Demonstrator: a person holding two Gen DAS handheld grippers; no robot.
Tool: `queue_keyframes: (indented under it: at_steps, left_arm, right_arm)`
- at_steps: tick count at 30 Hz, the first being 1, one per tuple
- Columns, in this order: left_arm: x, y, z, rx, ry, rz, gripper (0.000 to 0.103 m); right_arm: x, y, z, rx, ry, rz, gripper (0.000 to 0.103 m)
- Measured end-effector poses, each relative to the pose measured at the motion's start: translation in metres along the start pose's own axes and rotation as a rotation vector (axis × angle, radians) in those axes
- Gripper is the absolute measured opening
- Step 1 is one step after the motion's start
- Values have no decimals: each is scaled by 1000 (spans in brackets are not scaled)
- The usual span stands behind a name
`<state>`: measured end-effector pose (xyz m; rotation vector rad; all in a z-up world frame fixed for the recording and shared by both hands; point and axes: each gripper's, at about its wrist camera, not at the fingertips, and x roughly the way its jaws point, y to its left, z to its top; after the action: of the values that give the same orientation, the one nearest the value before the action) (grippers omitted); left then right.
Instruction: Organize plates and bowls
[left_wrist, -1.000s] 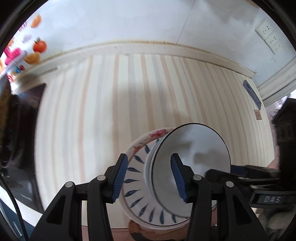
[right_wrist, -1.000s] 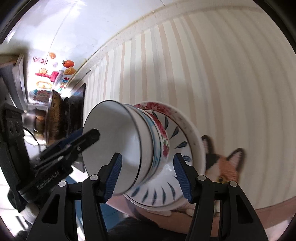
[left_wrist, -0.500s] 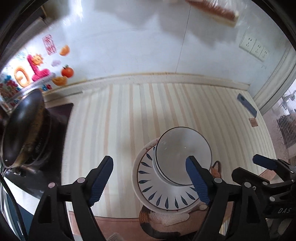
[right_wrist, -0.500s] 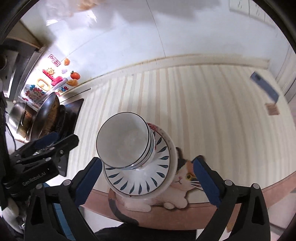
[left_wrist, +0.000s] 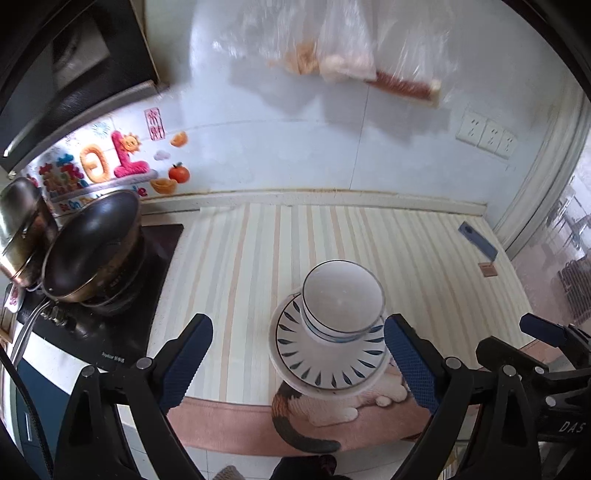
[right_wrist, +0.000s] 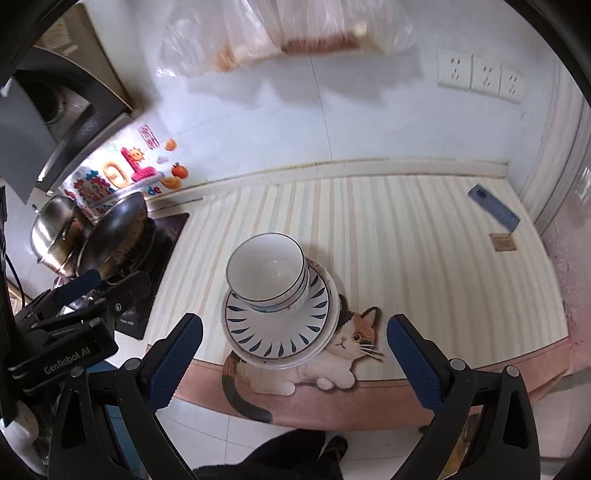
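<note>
With both the left gripper (left_wrist: 297, 349) and right gripper (right_wrist: 293, 349) spread wide and empty, the nested bowls (right_wrist: 267, 275) on stacked plates (right_wrist: 277, 332) near the counter's front edge could be toppled if nudged.

You had glossy, smooth glazed ceramic in front of you: the white bowl (right_wrist: 266, 271) and the plate (right_wrist: 277, 332) beneath it both caught the light. The striped mat (right_wrist: 406, 236) under them looked matt and soft, like cloth or vinyl. Your gripper fingers (right_wrist: 173, 365) wore ridged blue rubbery pads on matt black plastic frames. The wok (left_wrist: 92, 243) was dark with a dull sheen, the pot (right_wrist: 55, 229) beside it shiny metal. The wall tiles (right_wrist: 369, 122) looked smooth and glossy, and thin clear plastic bags (left_wrist: 351, 40) hung crinkled above.
</note>
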<state>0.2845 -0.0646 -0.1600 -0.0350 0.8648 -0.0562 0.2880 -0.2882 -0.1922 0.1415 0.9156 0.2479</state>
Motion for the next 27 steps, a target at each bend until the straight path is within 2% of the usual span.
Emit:
queue_keyframes:
  at_steps: [7,18,27]
  left_arm:
    - [-60,-7,-23,-29,-84,5,96]
    - [-136,-2,-57,-34,-160,47,96]
    - [-175,14,-90,-28,-158,70,96]
  right_arm:
    - [-65,13,-26,-38,-74,-13,102]
    - [-156,38,-78,-51,-179,-47,102]
    - [-195,66,-110,-59,-215,-55,102]
